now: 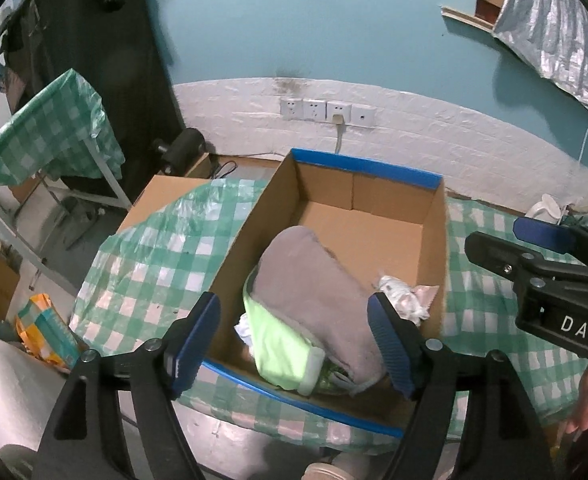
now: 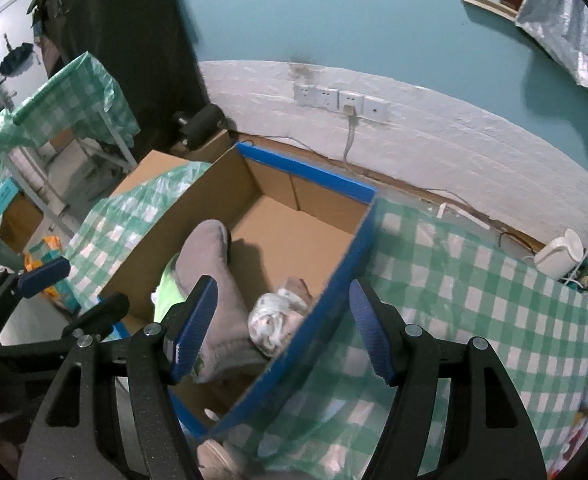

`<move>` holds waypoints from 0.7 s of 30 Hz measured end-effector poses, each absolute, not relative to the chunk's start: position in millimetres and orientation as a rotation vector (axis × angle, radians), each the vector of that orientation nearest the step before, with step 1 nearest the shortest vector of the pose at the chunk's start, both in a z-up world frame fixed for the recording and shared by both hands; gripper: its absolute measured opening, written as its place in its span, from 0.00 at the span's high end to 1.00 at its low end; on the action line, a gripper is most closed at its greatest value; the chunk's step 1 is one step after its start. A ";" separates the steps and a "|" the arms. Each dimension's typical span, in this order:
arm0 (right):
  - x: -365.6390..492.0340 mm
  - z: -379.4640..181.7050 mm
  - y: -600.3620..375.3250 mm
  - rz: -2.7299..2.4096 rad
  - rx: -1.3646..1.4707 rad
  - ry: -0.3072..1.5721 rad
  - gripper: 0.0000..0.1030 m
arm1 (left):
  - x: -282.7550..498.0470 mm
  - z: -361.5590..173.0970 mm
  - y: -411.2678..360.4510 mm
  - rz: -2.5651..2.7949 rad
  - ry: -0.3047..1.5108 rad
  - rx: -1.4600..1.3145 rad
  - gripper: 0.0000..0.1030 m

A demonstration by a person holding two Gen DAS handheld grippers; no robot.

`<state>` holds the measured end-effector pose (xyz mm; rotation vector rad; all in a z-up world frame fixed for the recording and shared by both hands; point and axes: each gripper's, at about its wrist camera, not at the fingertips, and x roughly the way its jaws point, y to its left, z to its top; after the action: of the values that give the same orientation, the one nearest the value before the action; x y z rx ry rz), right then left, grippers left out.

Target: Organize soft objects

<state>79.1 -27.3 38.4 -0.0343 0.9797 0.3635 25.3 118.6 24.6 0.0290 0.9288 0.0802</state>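
An open cardboard box (image 1: 434,232) with blue-taped rims sits on a table with a green checked cloth (image 1: 153,272). Inside lie a grey plush slipper-like object (image 1: 314,280) with a light green lining (image 1: 277,340) and a crumpled white cloth bundle (image 1: 402,296). My left gripper (image 1: 294,344) is open and empty above the box's near end, its jaws either side of the grey object. My right gripper (image 2: 281,328) is open and empty over the box's right wall (image 2: 334,292). The grey object (image 2: 217,292) and white bundle (image 2: 273,320) show there too. The right gripper also shows in the left wrist view (image 1: 534,248).
A wall with sockets (image 1: 326,110) runs behind the table. A second cardboard box (image 1: 161,196) stands at the left, partly under the cloth. A white kettle (image 2: 558,256) stands at the table's right end. An orange bag (image 1: 45,328) lies on the floor at the left.
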 end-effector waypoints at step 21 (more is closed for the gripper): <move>31.1 69.2 -86.2 0.286 -0.027 0.901 0.33 | -4.3 46.8 68.2 0.016 0.877 0.098 0.15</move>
<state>31.1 -86.2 69.2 -0.0270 0.9007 0.2859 -4.3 68.2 46.8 0.0979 0.8775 0.0157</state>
